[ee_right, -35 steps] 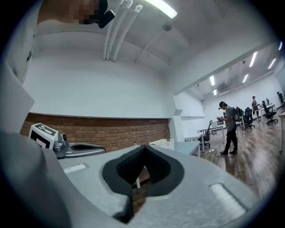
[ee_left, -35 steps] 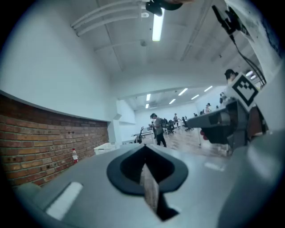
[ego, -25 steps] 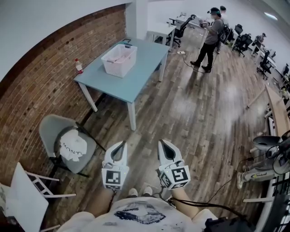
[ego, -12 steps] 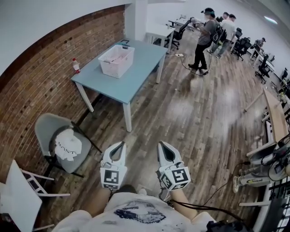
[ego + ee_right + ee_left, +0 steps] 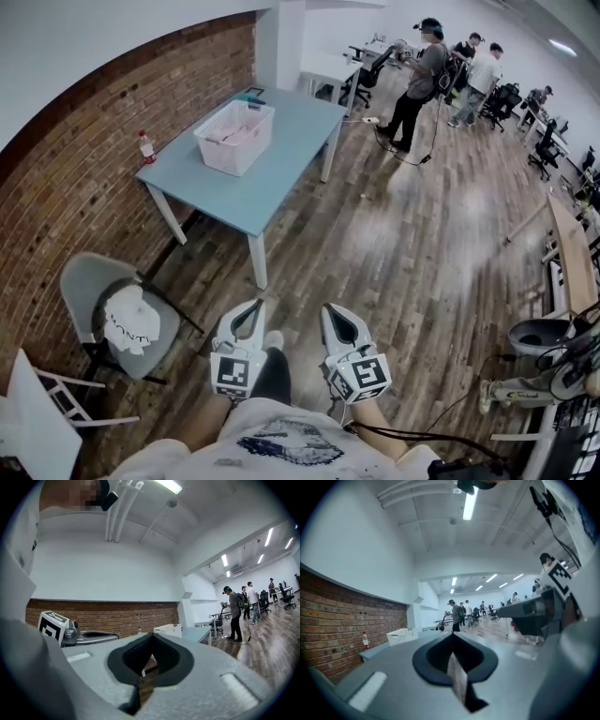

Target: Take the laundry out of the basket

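The left gripper (image 5: 255, 306) is clenched, its two jaws meeting at the tips with nothing caught between them, and its own view shows only the dark hollow behind the closed tips. The right gripper (image 5: 329, 309) is clenched in the same way and also empty. Both are held level and side by side, close in front of the person's white shirt (image 5: 281, 441), each with its marker cube facing up. Under them, between the two, a dark trouser leg and a pale shoe (image 5: 273, 339) stand on the wooden floor (image 5: 403, 244). Neither gripper touches anything. The basket (image 5: 234, 138), white and slatted, stands well apart from them on a light blue table (image 5: 281, 155), near the table's far-left end. The laundry (image 5: 240, 131) lies inside it, showing as a pinkish heap below the rim; what the pieces are cannot be made out. Just beside the table's left edge a small bottle (image 5: 145, 147) with a red cap stands upright, close to the brick wall (image 5: 75, 178) that runs along that side. Nearer the person, by the same wall, a grey chair (image 5: 84, 281) holds a crumpled white cloth or bag (image 5: 129, 319) with dark lettering, and a white chair (image 5: 37, 412) sits at the lower left corner. Across the room, past the table, several people (image 5: 420, 80) stand among desks and office chairs. At the right edge some grey equipment (image 5: 548, 361) rests by a long wooden bench.
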Demonstrator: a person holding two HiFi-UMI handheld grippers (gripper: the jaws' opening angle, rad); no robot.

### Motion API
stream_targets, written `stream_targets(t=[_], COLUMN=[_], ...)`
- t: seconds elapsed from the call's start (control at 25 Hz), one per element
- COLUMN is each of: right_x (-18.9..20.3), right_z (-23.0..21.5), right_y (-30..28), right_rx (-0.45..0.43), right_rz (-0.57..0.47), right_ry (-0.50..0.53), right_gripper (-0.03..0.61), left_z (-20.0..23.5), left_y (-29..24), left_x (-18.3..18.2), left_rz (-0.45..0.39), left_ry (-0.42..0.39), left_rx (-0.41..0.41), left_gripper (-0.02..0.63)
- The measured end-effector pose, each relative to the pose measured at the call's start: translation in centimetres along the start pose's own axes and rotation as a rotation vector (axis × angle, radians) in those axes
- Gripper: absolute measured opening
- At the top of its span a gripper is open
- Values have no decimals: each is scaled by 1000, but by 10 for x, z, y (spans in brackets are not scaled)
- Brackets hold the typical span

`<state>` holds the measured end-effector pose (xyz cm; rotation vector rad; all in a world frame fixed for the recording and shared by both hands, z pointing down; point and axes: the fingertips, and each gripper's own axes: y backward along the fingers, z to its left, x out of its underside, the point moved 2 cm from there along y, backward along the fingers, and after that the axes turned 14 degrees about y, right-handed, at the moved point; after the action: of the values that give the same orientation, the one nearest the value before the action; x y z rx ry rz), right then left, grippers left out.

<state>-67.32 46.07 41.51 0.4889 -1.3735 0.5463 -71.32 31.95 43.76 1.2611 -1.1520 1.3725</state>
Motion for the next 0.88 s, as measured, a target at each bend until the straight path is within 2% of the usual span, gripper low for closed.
stream_targets(t=[0.24,0.56,0.88], right_x=[19,7,4], right_z=[-45,-104,-125], right_y=[-105,-266,-379], right_rx=[-30,-48,-110], right_rz=[47,42,33], right_ry=[-9,-22,-38], right_gripper=[-3,-3,-3], left_z=[65,176,255], left_y=[-98,-222,-287], left_x=[3,-28,-50], left_rz=[14,9,-19], left_ry=[11,17,4], left_rx=[-6,-30,-113], left_gripper=[-9,-9,-9])
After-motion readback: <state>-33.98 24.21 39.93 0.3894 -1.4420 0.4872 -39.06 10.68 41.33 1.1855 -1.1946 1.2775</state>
